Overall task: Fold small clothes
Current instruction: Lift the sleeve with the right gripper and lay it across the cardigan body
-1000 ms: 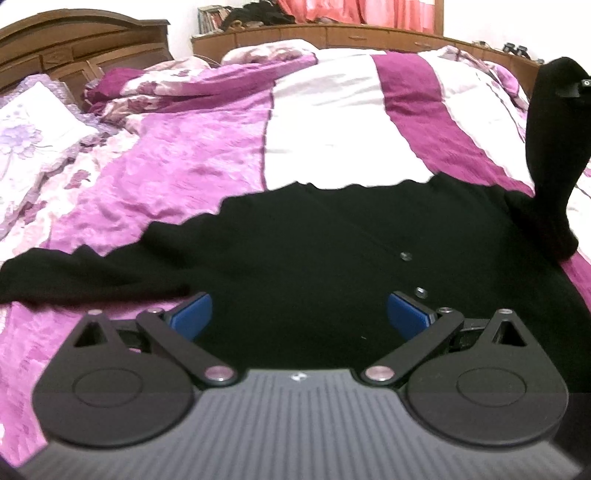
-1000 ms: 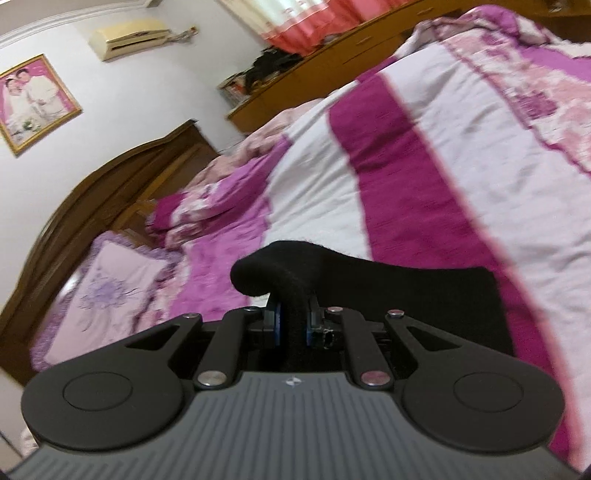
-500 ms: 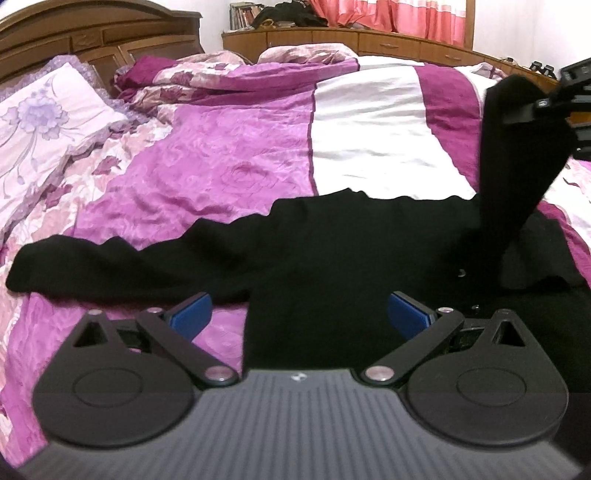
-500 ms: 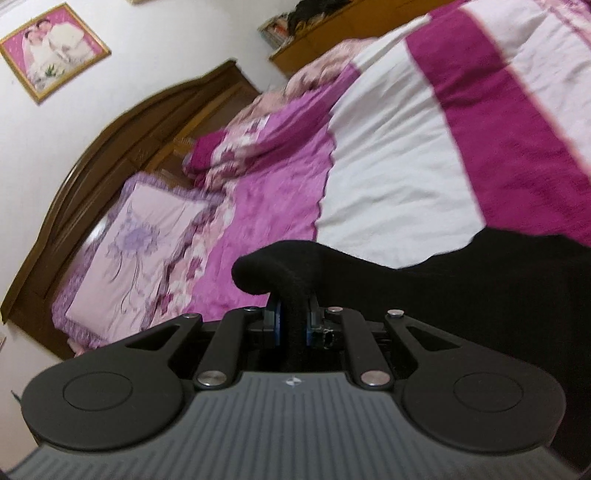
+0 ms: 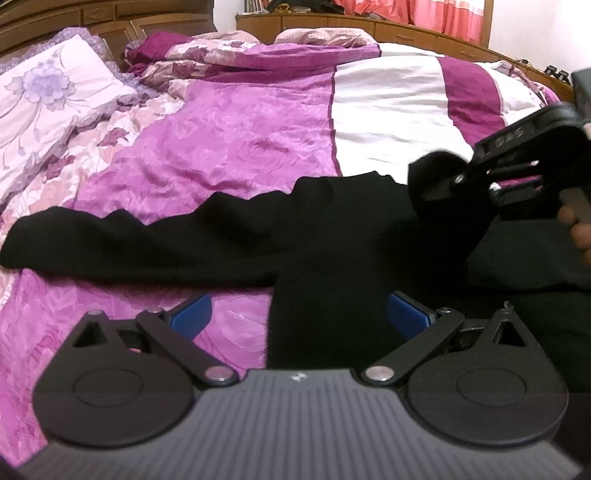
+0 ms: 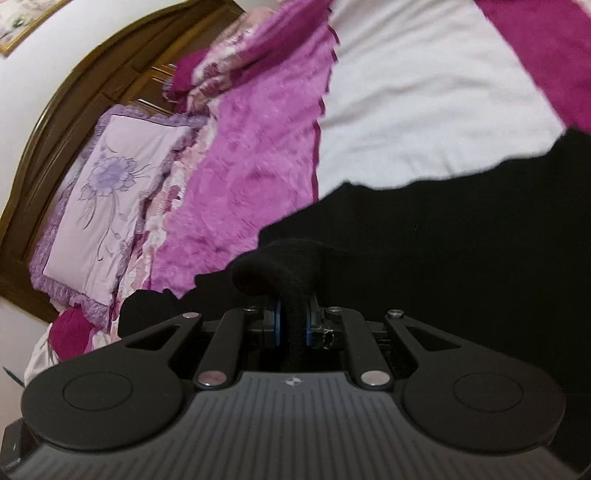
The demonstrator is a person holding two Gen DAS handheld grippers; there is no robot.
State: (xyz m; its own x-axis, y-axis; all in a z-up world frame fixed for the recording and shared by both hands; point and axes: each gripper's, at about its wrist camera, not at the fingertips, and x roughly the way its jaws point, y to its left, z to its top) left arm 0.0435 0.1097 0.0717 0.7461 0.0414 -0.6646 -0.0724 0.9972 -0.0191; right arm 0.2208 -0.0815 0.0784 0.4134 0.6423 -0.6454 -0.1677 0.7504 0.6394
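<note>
**Operator:** My right gripper [image 6: 291, 325] is clamped tight on a bunched sleeve [image 6: 284, 266] of the black top [image 5: 332, 236]. My left gripper [image 5: 299, 314] hangs wide open over the top's near edge, holding nothing.

**Colleague:** Where's the garment?

**Operator:** Spread flat across the bedspread [image 5: 240, 155], body in front of me, its other sleeve [image 5: 110, 240] stretched out to my left. The held sleeve is lifted over the body.

**Colleague:** What worries you?

**Operator:** Nothing pins the body. I judge that if I carry the sleeve further across, the knit could drag the whole top along and ruck the fold. The pinch is also on a thick wad, so when I let go it may land as a lump and not flat. And the bedspread is soft and wrinkled, so creases underneath may print through.

**Colleague:** And the room?

**Operator:** A bedroom. The bedspread runs in purple, white and magenta bands. A lilac flowered pillow [image 6: 99, 206] lies at the dark wooden headboard [image 6: 74, 110], with crumpled bedding [image 5: 258, 55] beyond. There are wooden cabinets [image 5: 369, 26] and pink curtains [image 5: 424, 14] behind, and a picture frame corner [image 6: 22, 26] on the white wall.
</note>
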